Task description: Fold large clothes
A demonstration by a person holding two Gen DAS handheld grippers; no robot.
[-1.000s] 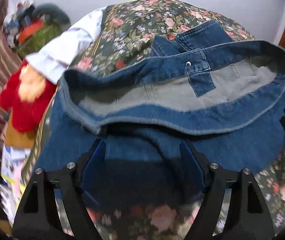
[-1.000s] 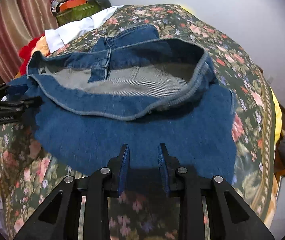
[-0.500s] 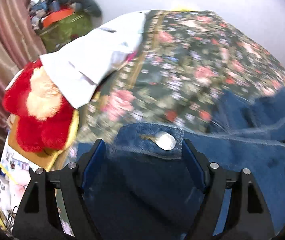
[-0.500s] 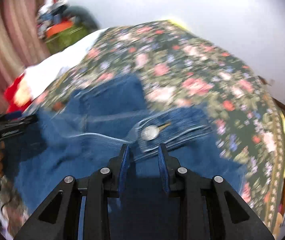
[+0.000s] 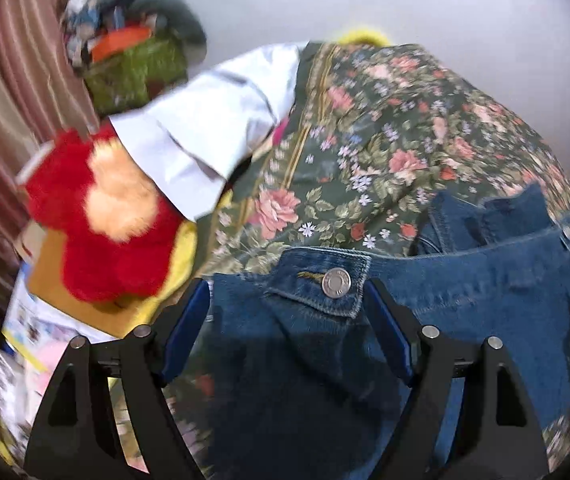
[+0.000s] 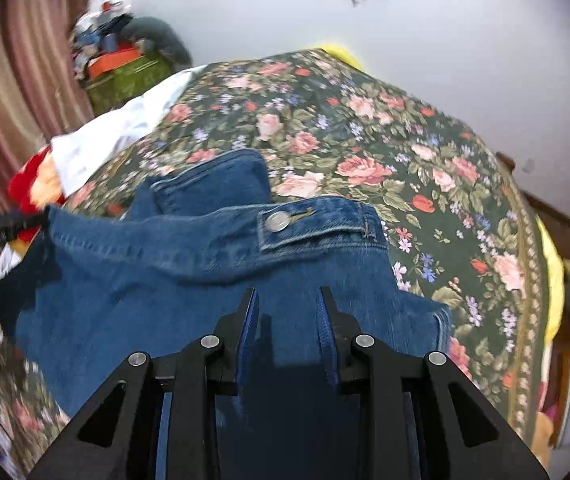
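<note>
Denim jacket (image 6: pixel 189 280) spread on the floral bed (image 6: pixel 425 184) – heavy, limp but thick – with its hem inside both grippers, left gripper (image 5: pixel 285 316) wide around a bunched corner, right gripper (image 6: pixel 287 320) narrow – best held by seams

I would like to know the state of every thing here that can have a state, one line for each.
denim garment: partly folded, lying on the bedspread, waistband button fastened
left gripper: jaws wide, denim between them
right gripper: jaws narrow, denim between them; grip unclear
white shirt: loose at the bed's edge, unfolded
floral bedspread: spread flat
</note>
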